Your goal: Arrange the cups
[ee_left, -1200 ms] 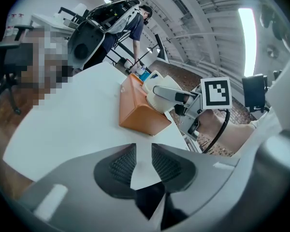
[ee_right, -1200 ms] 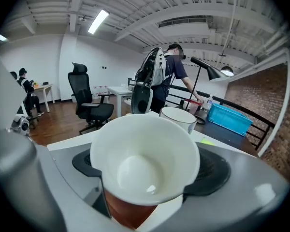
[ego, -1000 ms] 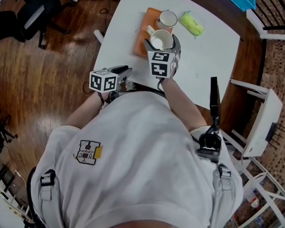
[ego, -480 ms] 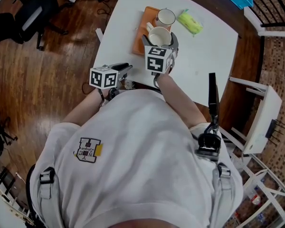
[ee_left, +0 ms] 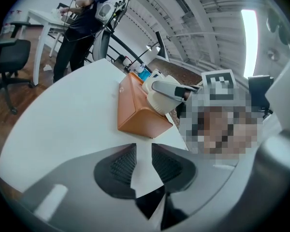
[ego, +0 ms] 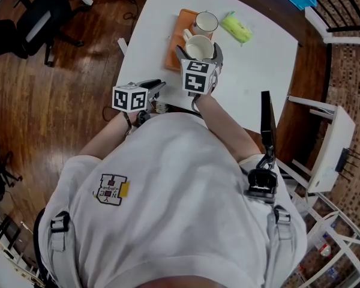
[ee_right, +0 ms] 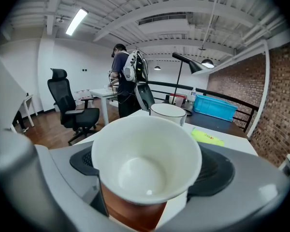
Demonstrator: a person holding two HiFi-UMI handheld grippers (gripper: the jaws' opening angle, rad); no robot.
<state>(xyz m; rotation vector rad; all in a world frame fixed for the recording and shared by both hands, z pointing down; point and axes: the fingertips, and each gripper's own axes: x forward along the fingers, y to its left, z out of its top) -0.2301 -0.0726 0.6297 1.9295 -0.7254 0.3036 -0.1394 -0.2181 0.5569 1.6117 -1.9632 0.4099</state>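
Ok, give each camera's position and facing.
Head view: on head, steeply down at table; torso, arms, left gripper, right gripper show.
Left gripper view: on left gripper, across table toward tray; own slightly parted, empty jaws show.
Right gripper view: on right gripper, at cup between its opening jaws.
Shared: all three show that cup.

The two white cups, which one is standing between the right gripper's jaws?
The nearer cup, closest to the person: the right gripper has its opening jaws on either side of it. The farther, dark-rimmed cup stands free behind it.
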